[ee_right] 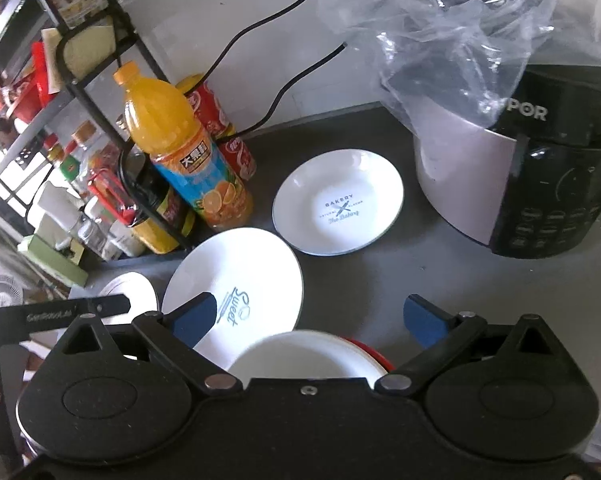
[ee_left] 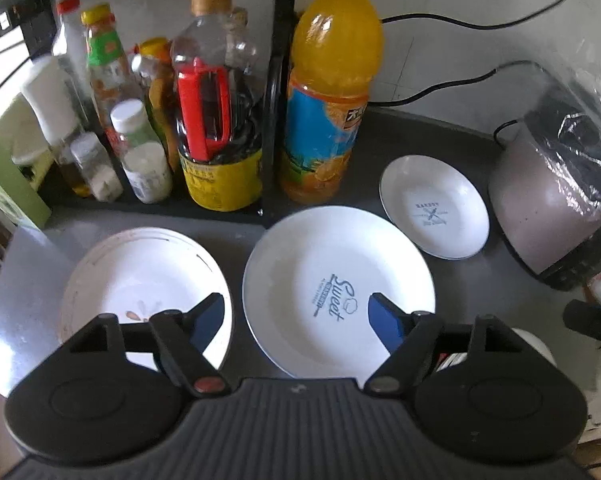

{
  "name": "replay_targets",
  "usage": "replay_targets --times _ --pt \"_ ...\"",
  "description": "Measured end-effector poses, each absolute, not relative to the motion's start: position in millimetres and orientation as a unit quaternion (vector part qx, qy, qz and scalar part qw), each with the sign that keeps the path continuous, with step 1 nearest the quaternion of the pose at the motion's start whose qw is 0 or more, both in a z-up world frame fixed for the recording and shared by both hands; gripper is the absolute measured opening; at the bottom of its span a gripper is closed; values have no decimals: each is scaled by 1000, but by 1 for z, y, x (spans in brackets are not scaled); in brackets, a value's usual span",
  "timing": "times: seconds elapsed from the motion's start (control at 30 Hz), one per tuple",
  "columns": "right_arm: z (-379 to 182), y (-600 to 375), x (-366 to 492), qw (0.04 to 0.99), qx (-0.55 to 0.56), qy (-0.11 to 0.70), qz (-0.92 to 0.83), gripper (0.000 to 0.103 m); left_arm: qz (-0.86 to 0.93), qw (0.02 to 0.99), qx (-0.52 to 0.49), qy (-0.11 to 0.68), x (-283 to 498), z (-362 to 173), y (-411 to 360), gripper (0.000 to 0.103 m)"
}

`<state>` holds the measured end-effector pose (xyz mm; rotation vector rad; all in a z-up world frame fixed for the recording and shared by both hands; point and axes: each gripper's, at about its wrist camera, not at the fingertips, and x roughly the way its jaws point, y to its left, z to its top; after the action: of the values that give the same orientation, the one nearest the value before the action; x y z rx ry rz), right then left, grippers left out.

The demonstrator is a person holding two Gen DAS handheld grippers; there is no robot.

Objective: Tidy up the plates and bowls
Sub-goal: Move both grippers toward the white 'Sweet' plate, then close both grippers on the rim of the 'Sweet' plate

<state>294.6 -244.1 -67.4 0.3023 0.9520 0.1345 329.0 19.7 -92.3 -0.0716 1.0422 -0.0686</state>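
- Dark counter (ee_left: 420, 152), centre frame: "Sweet" plate (ee_left: 300, 264) looks glazed, rigid, breakable, slippery.
- Judged hold: its rim.
- Left gripper (ee_left: 296, 312) and right gripper (ee_right: 312, 316): wide, empty.

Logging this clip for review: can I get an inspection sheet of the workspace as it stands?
Surface: dark grey countertop, worn pale at left.
Job's things: white "Sweet" plate; smaller white "Bakery" plate; white plate stack; white bowl with red rim.
Clutter: orange juice bottle, condiment bottles in black wire rack, plastic-covered cooker.
Grippers: left gripper and right gripper open, nothing between the pads.
Cables: black cords along wall.
Surroundings: white wall.
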Motion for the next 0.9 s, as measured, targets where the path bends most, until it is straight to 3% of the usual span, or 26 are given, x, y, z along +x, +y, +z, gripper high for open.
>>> replay_targets --times 0.67,0.9 --pt "-94 -195 347 855 141 497 51 100 -56 853 -15 518 391 -121 53 77" --pt "-121 -187 368 825 164 539 56 82 -60 833 -31 549 411 -150 57 74"
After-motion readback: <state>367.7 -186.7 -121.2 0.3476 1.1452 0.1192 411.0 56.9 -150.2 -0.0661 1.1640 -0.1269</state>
